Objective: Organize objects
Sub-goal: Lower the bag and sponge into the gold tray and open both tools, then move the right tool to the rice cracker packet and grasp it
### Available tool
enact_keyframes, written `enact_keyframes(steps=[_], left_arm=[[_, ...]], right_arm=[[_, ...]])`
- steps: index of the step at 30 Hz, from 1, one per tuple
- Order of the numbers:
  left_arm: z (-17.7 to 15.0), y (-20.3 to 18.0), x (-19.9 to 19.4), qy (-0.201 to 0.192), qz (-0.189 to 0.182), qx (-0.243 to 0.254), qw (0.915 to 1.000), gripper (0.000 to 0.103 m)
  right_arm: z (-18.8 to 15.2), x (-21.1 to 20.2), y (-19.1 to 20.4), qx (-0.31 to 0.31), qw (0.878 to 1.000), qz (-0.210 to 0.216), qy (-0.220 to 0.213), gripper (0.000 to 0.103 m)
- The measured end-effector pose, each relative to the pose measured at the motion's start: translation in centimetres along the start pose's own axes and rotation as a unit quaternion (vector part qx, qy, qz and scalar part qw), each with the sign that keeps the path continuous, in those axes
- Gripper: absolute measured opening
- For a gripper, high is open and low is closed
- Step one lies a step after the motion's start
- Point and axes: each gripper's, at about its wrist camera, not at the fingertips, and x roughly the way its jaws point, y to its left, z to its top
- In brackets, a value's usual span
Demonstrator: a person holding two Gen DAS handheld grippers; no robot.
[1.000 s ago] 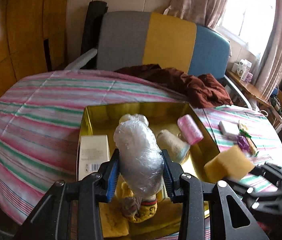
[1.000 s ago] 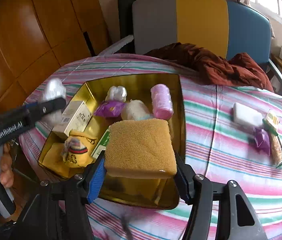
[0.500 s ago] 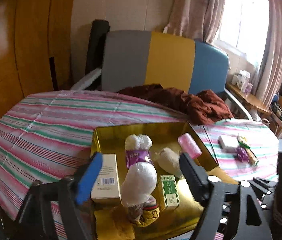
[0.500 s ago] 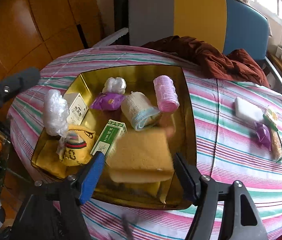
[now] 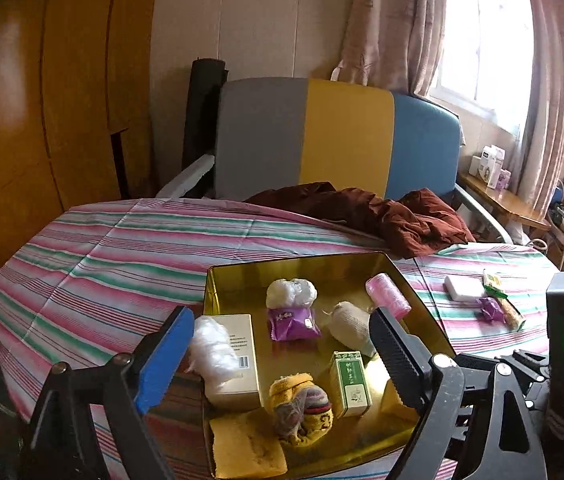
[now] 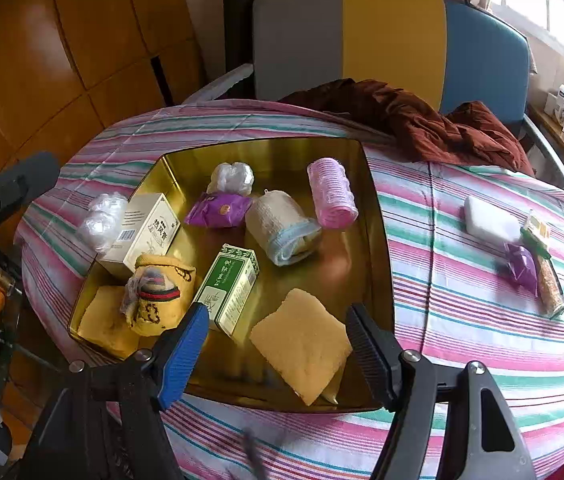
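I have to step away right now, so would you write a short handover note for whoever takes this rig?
Left gripper: open, empty. Right gripper: open, empty, over the yellow sponge.
In the gold tray: sponge, green box, white box, pink roll, purple packet. The plastic-wrapped bundle lies at the tray's left rim.
Left on the tablecloth: white bar, purple wrapper, seed stick.

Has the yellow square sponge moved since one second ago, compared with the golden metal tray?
Yes. The yellow square sponge went down from between the right gripper fingers and now lies flat in the near right corner of the golden metal tray.
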Motion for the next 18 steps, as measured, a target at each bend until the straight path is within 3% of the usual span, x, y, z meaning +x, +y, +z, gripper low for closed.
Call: enact_keyframes(steps=[18], left_arm=[[-0.6, -1.8, -1.9, -0.025, 0.015, 0.047, 0.9985, 0.09]], right_arm=[[-0.2, -2.0, -1.6, 0.02, 0.999, -0.003, -0.025, 0.072]])
